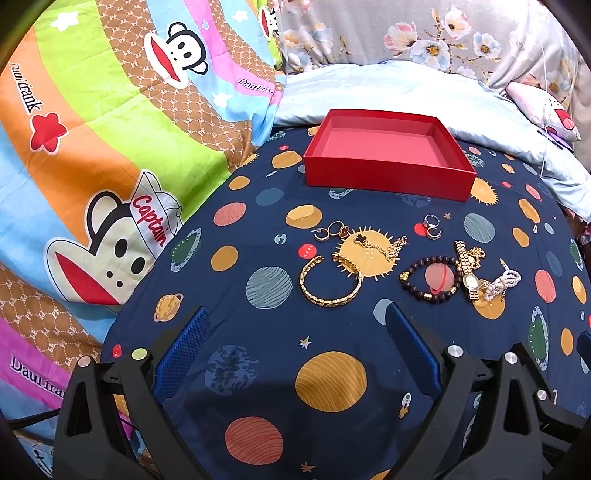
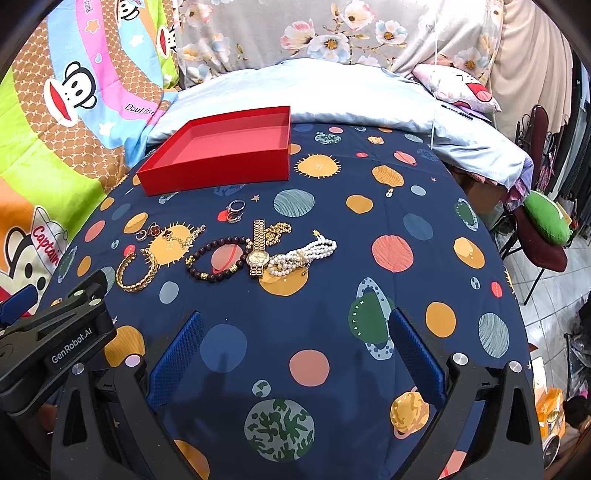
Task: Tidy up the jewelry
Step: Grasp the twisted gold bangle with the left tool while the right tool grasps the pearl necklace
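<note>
An empty red box (image 1: 388, 173) (image 2: 218, 170) stands at the far side of the navy planet-print cloth (image 1: 266, 354) (image 2: 332, 302). In front of it lie a gold bangle (image 1: 330, 300) (image 2: 135, 285), a gold chain with black clover (image 1: 380, 247), small earrings (image 1: 325, 232), rings (image 1: 432, 225) (image 2: 235, 211), a dark bead bracelet (image 1: 413, 291) (image 2: 210, 245), a gold watch (image 1: 469, 280) (image 2: 257, 258) and a pearl bracelet (image 1: 502, 282) (image 2: 303, 254). My left gripper (image 1: 295, 332) is open and empty, just short of the bangle. My right gripper (image 2: 295, 339) is open and empty, short of the watch.
A cartoon-monkey quilt (image 1: 92, 155) lies to the left, a pale blue pillow (image 2: 314, 96) and floral fabric (image 1: 424, 33) behind the box. The left gripper's body (image 2: 55, 332) shows at the left of the right wrist view. A chair with a green cushion (image 2: 546, 218) stands off the right edge.
</note>
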{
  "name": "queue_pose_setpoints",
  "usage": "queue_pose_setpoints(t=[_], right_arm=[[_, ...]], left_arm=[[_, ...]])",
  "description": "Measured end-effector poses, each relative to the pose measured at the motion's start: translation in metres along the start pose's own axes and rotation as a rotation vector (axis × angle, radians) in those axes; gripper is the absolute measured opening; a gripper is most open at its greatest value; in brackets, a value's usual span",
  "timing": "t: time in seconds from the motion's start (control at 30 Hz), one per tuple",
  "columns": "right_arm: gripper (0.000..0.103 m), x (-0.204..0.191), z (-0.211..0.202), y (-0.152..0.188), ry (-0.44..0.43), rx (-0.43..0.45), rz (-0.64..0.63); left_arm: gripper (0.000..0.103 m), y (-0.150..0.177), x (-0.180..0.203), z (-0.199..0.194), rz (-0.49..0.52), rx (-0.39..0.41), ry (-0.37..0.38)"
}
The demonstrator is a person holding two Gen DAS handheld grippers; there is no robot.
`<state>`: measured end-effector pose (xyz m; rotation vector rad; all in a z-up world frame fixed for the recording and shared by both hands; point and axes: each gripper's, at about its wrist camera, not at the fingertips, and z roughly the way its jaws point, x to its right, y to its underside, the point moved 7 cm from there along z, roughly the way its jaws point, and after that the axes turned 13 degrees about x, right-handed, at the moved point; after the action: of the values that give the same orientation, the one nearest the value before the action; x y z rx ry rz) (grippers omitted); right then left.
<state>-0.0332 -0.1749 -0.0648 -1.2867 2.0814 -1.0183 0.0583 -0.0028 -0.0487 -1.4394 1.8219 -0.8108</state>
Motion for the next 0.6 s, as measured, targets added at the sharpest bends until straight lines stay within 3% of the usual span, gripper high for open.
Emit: queue_pose_setpoints(t=[0.33,0.6], right_arm=[[0.098,0.011,0.016,0.012,0.02,-0.045,0.019],[0.098,0.013,0.03,0.014,0.034,-0.071,0.016]], left_arm=[[0.093,0.016,-0.038,0.032,-0.092,-0.034,-0.006],[0.093,0.021,-0.01,0.06,-0.075,-0.067,0.066]])
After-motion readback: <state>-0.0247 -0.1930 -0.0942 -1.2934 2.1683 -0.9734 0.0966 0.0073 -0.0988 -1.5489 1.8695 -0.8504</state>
